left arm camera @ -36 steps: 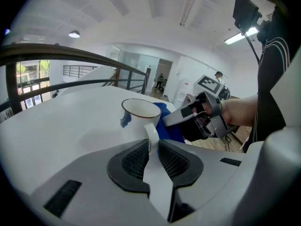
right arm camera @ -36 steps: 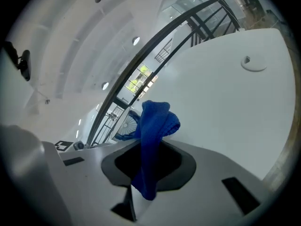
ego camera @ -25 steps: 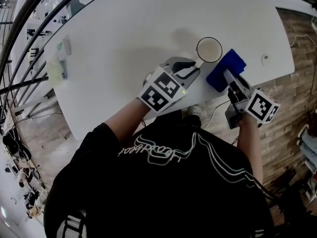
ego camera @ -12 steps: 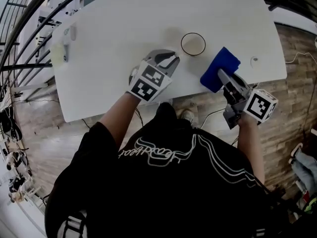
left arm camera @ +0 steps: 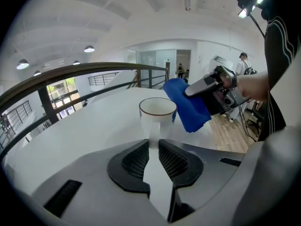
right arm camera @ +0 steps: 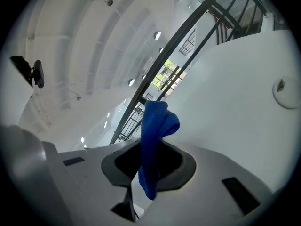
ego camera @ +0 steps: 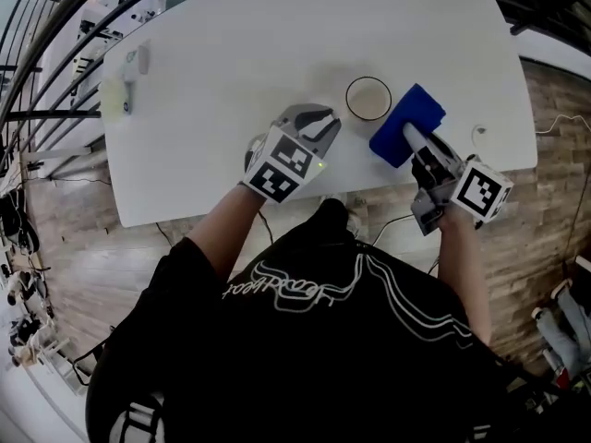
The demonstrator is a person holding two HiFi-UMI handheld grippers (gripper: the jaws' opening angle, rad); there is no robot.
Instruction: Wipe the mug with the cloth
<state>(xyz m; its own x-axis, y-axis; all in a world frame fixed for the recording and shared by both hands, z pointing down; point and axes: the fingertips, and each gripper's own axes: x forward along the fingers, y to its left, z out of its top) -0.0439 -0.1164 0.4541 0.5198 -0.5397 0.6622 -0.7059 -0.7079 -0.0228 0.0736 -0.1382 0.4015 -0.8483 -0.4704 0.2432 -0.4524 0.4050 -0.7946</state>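
**Head view.** The mug [ego camera: 368, 99] stands upright on the white surface [ego camera: 231, 53], near its front edge. The left gripper [ego camera: 327, 124] meets it from the left. The right gripper [ego camera: 409, 136] carries the blue cloth [ego camera: 413, 116] just beside the mug's right side; contact between the two cannot be confirmed. The mug is judged rigid, glazed, slippery and breakable, so the handle is the correct place to hold it. The handle itself is hidden under the left gripper's fingers in this view. Some pale items [ego camera: 124, 89] at the surface's far left edge are too small to identify.

**Left gripper view.** The fingers stand partly closed. A narrow white strip runs from the mug body down between the pads and reads as the handle, pinched. The gripper body cuts off the mug's base. The cloth hangs to the right of the rim and appears lifted off the surface.

**Right gripper view.** The fingers are clamped on a bunched fold of the cloth, which stands up out of them and droops below. The cloth is judged light, soft and limp. It is best held by a thick fold, so that a pad of fabric projects beyond the fingertips. The mug does not appear here. A small round fitting [right arm camera: 285, 92] sits in the surface at right; its function is unclear.
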